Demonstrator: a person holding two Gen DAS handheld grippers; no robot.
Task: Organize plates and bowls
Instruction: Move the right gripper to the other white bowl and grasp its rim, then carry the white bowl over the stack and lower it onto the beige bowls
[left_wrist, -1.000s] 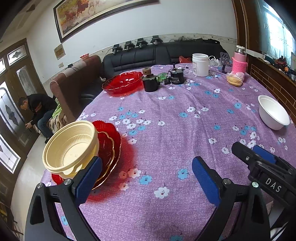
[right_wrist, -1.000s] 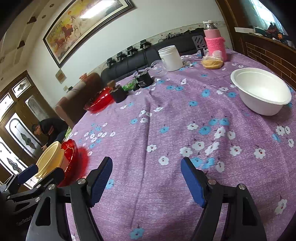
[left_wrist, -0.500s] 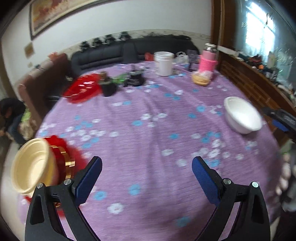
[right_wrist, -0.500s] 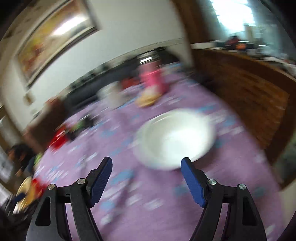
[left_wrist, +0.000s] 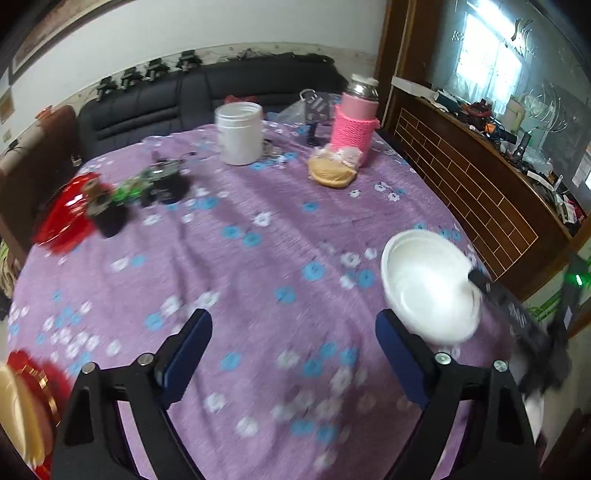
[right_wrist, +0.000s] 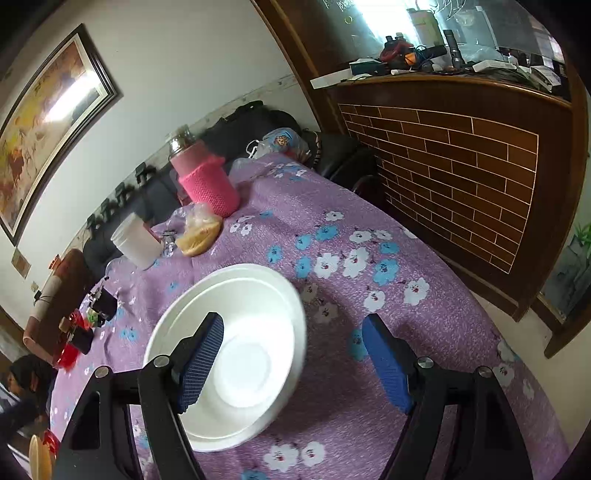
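Observation:
A white bowl (right_wrist: 240, 354) sits on the purple flowered tablecloth near the table's right edge; it also shows in the left wrist view (left_wrist: 424, 284). My right gripper (right_wrist: 293, 363) is open, its left finger over the bowl's inside and its right finger outside the rim. My left gripper (left_wrist: 293, 360) is open and empty above the cloth. A cream bowl (left_wrist: 14, 417) stacked on red plates (left_wrist: 40, 373) sits at the table's near left edge. A red dish (left_wrist: 62, 218) lies at the far left.
A white jar (left_wrist: 240, 133), a pink-sleeved flask (left_wrist: 354, 122), a bagged bun (left_wrist: 332, 173) and small black pots (left_wrist: 110, 218) stand at the back. A brick-faced wooden counter (right_wrist: 461, 166) runs along the right. A black sofa (left_wrist: 184, 96) lies behind the table.
Both grippers have swung right, away from the cream bowl stack. My right gripper has closed in on the white bowl and now straddles its rim.

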